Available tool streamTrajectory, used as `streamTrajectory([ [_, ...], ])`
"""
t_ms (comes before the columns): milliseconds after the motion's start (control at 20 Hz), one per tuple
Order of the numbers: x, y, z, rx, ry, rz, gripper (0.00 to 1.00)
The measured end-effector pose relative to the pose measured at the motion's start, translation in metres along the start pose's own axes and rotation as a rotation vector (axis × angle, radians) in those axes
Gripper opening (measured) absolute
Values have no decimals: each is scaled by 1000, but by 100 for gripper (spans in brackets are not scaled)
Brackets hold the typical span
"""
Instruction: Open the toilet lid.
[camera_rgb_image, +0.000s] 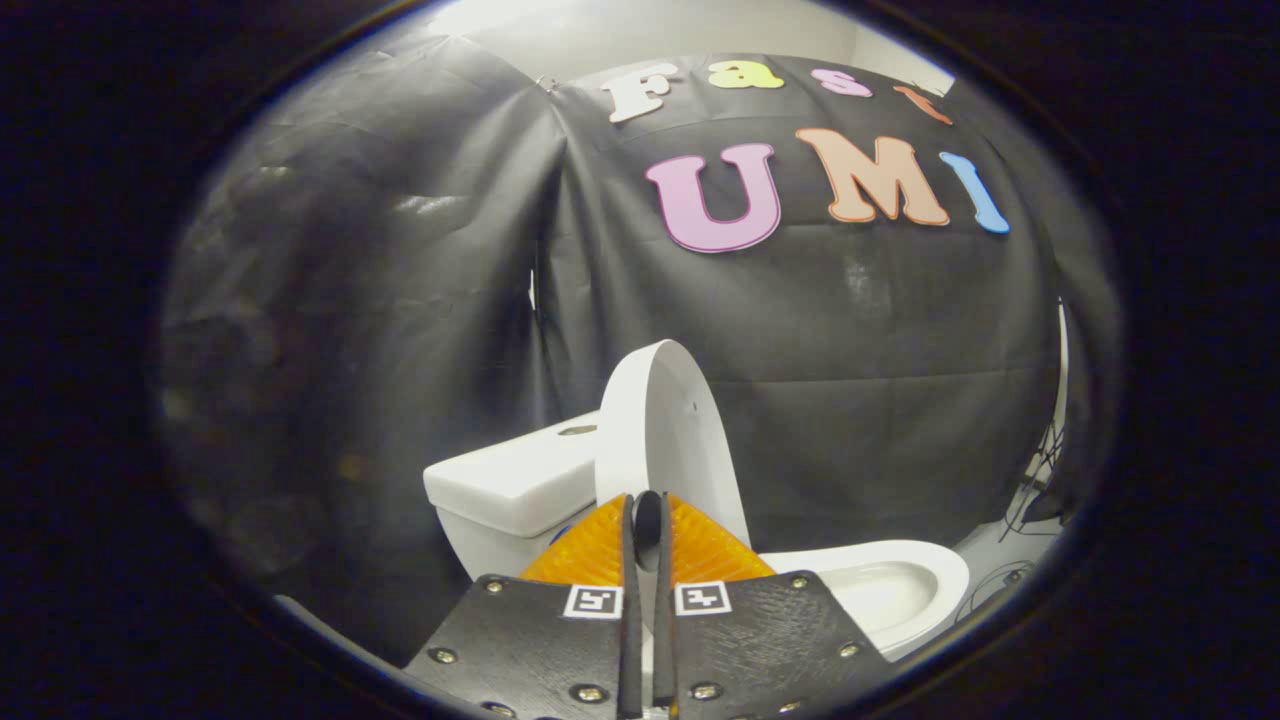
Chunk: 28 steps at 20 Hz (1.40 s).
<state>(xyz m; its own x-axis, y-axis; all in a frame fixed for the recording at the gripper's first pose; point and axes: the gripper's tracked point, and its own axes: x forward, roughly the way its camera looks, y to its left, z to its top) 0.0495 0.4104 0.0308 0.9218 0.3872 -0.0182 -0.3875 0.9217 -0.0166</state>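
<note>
So the gripper (648, 520) is right up front with its two fingers drawn almost together, just a thin slit between them; the edge of the toilet lid (665, 430) runs down into that slit, so it looks like they're pinching the lid's rim, though honestly the contact itself is tucked behind the fingers and I can't swear both sides are pressing; just past the tips the lid stands raised, close to upright and leaning back toward the tank (510, 485), which sits beside and behind it; off to the other side the bowl (890, 585) is uncovered, rim and basin in plain sight, so I'd say the job is mostly done and what's left is easing the lid back and letting go; beyond all that is just the black cloth wall (400, 280) and some cables (1035, 480) on the floor by the far corner; what could go wrong from here: if the lid isn't quite past its balance point and the fingers let go early, it drops and slams on the bowl; push too hard the other way and it knocks into the tank.
</note>
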Motion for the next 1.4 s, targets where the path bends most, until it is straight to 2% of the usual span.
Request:
streamTrajectory([
  [300, -9, 18, -11, -35, -11, -3, 5],
  [350, -8, 15, -8, -32, -15, 3, 8],
  [800, -3, 2, 1, -9, 18, 46, 10],
  [900, -5, 3, 3, 7, 28, 62, 13],
  [950, -7, 1, 9, 41, 24, 63, 17],
  [1050, -19, -9, 30, 67, -5, 63, 18],
  [1100, -23, -14, 36, 54, -19, 55, 18],
  [1150, -27, -25, 44, 31, -31, 29, 24],
  [1200, -31, -36, 50, 24, -37, 13, 24],
  [1400, -45, -75, 73, 85, -38, -30, 36],
])
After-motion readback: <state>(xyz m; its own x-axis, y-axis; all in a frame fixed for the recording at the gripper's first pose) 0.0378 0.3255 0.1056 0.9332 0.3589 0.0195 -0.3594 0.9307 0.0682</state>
